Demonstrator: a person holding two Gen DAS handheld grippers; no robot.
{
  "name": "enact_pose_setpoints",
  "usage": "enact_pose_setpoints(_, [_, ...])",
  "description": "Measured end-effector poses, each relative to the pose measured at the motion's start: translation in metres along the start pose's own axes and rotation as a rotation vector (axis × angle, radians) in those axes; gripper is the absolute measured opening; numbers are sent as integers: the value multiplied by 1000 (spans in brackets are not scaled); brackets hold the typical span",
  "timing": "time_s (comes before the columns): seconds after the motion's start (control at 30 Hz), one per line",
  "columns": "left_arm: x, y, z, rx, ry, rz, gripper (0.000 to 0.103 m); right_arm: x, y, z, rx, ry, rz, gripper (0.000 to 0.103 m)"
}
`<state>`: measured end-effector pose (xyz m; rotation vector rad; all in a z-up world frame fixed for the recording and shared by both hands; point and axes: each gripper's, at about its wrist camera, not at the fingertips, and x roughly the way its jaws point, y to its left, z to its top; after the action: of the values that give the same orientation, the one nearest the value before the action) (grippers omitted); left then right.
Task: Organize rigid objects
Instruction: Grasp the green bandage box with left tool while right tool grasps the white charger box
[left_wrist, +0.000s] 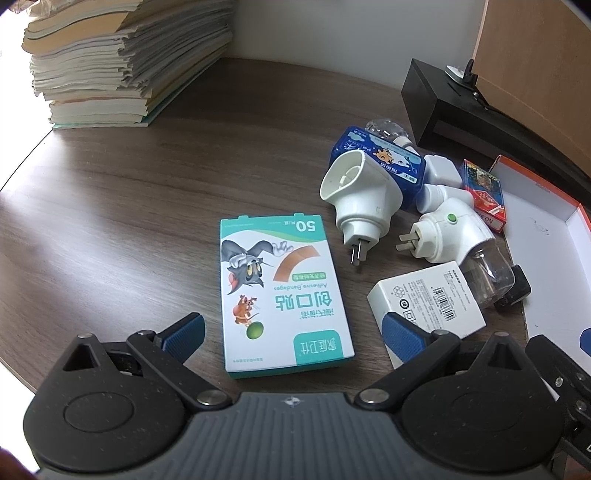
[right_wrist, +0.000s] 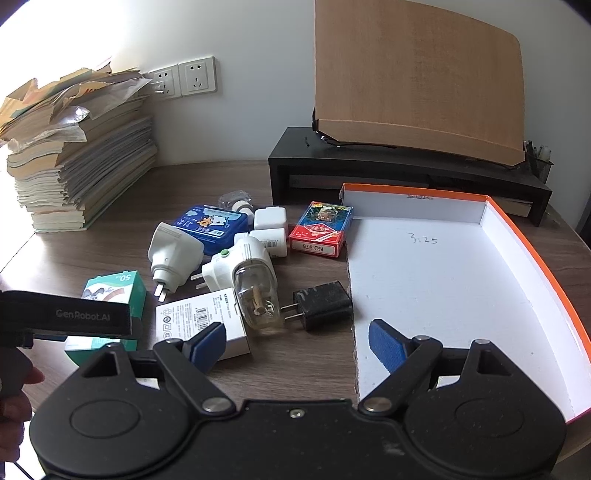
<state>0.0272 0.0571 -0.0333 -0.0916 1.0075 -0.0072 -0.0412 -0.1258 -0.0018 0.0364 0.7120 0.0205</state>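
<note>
1. Rigid objects: a loose cluster of them lies on the desk ahead of both tongs. It comprises a bandage box, a white adapter box, two white plug-in vaporisers, a black charger, a blue tin, a red card pack and small white cubes.
2. Progress: judged as not begun. The orange-rimmed box lid, presumably the collecting tray, sits ahead and to the right of the right tongs and holds nothing; its white floor shows only a handwritten mark. All listed items remain outside it, the card pack and charger just beside its left edge.
3. Tongs, left: jaws spread wide apart, holding nothing, with the bandage box lying between and just ahead of the blue pads. That box appears the likely first pick.
4. Tongs, right: jaws likewise apart and empty, poised over the gap between the adapter box and the lid's near edge.
5. Surface: dark wood-grain desk, flat, unobstructed ahead of the left tongs.
6. Room: a tall paper stack stands far left; a black riser carrying a wooden board stands beyond the lid; wall sockets are mounted on the white wall behind.
</note>
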Motion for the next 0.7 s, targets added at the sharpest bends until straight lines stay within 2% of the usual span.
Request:
enact_pose_setpoints(0.27, [11, 2, 6, -26, 7, 11, 103, 4, 2, 0, -13, 6, 14, 99])
enact_pose_setpoints(0.47, [26, 0, 11, -9, 18, 32, 102, 8, 11, 0, -80, 7, 47, 99])
enact_pose_setpoints(0.53, [28, 0, 12, 13, 1, 45, 97, 10, 16, 0, -113, 9, 66, 99])
enact_pose_setpoints(0.6, [28, 0, 13, 45, -22, 61, 82, 14, 23, 0, -152, 16, 84, 99])
enact_pose_setpoints(0.7, [24, 5, 14, 57, -45, 40, 72, 21, 32, 0, -195, 27, 118, 99])
